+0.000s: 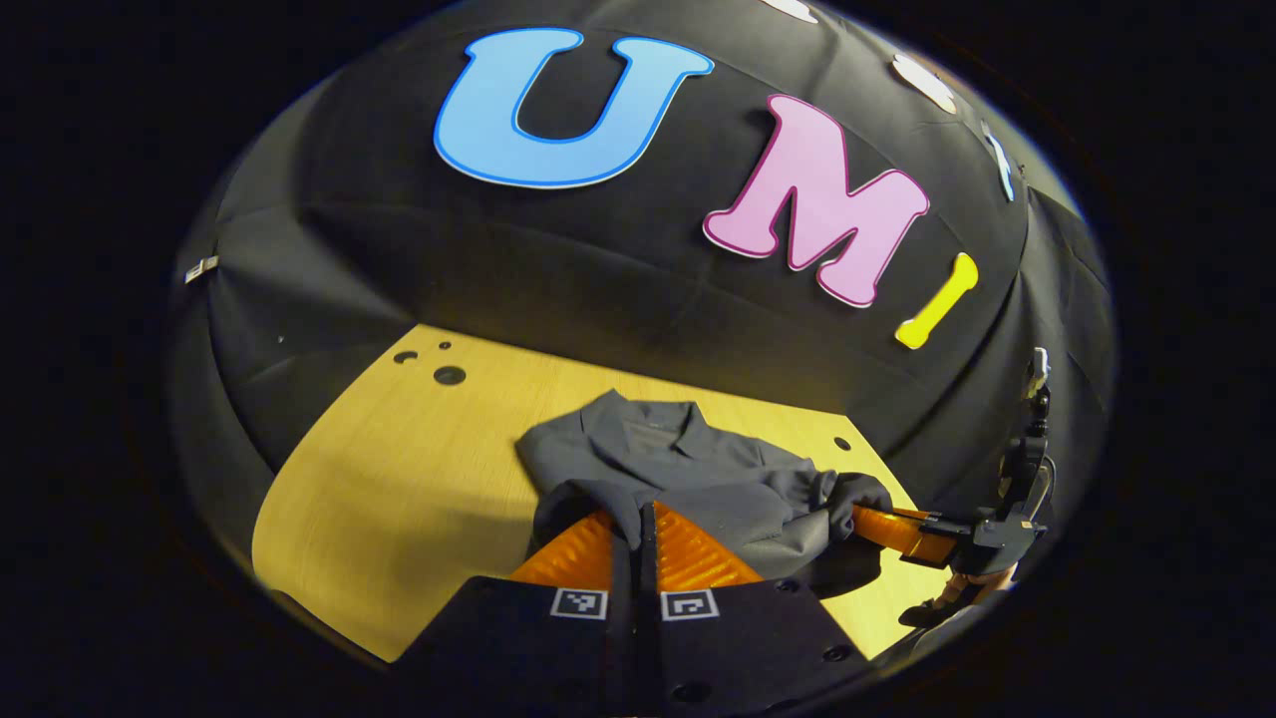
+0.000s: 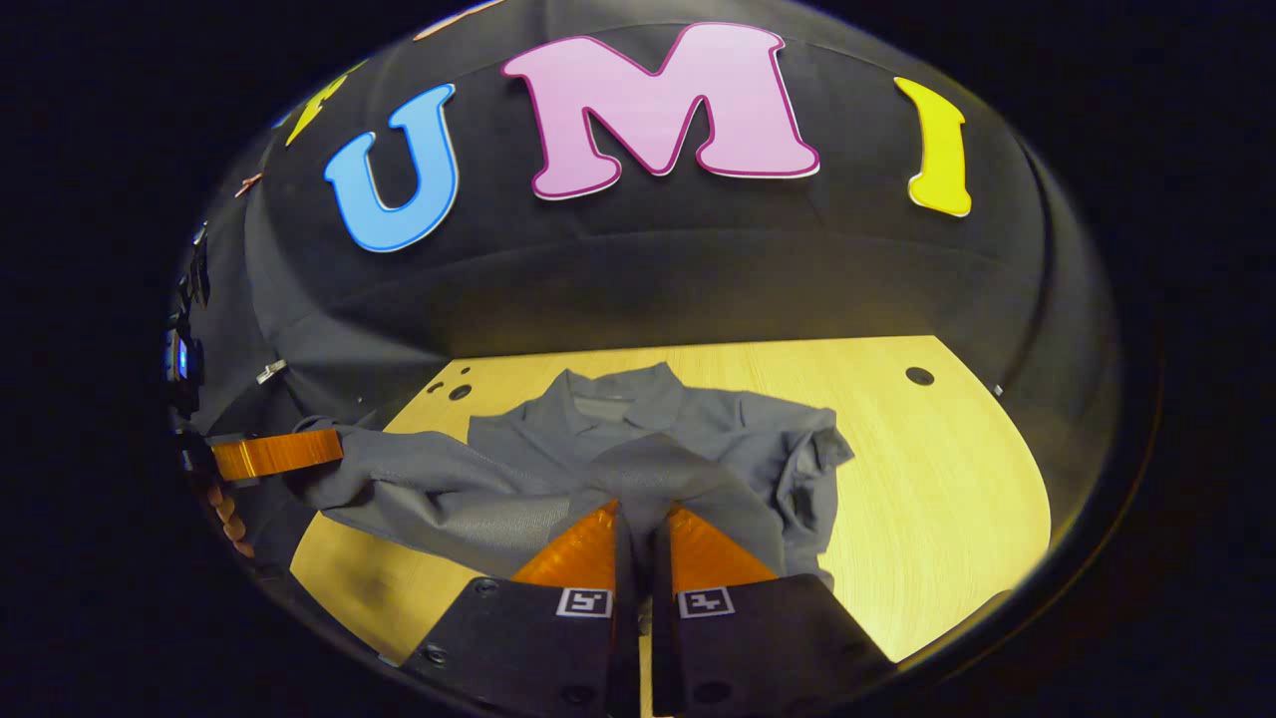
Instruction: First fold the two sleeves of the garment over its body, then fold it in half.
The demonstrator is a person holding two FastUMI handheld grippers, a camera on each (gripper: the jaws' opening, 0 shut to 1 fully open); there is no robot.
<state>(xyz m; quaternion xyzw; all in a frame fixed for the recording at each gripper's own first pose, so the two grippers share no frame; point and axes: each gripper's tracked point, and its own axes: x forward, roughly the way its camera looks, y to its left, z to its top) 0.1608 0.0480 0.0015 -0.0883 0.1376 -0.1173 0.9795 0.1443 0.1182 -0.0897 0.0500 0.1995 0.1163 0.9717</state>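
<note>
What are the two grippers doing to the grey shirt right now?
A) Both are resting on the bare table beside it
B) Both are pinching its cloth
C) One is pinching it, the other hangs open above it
B: the left gripper and the right gripper each have their fingers closed on a fold of the grey shirt over the wooden table.

Both views look low across the table (image 1: 399, 479) toward the wall, close to the garment (image 2: 638, 449).

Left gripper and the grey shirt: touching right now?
Touching. In the left gripper view, the left gripper has both fingers closed on a fold of the grey shirt, fabric draped over their tips above the table.
</note>
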